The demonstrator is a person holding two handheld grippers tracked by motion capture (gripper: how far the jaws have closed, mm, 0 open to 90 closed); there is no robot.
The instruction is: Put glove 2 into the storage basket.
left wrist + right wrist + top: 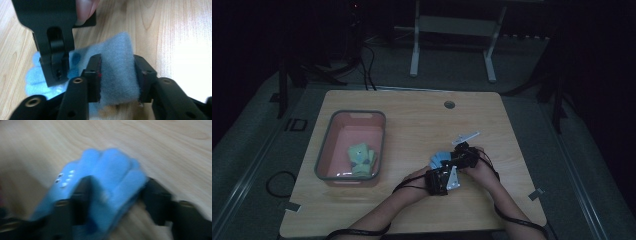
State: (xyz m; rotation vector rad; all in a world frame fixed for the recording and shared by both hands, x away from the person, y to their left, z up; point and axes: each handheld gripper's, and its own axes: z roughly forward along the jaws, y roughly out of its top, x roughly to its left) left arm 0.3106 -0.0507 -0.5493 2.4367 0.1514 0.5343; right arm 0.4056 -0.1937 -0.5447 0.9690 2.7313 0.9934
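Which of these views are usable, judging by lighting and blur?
High view: very dim, the table is readable but the blue glove is small and murky. Left gripper view: bright and fairly sharp on the glove, with washed-out glare on the wood at right. Right gripper view: heavy motion blur, glove edges smeared, jaws soft.

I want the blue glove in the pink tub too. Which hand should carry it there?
Probably left: the left gripper already squeezes the blue glove, and the pink tub sits on its side.
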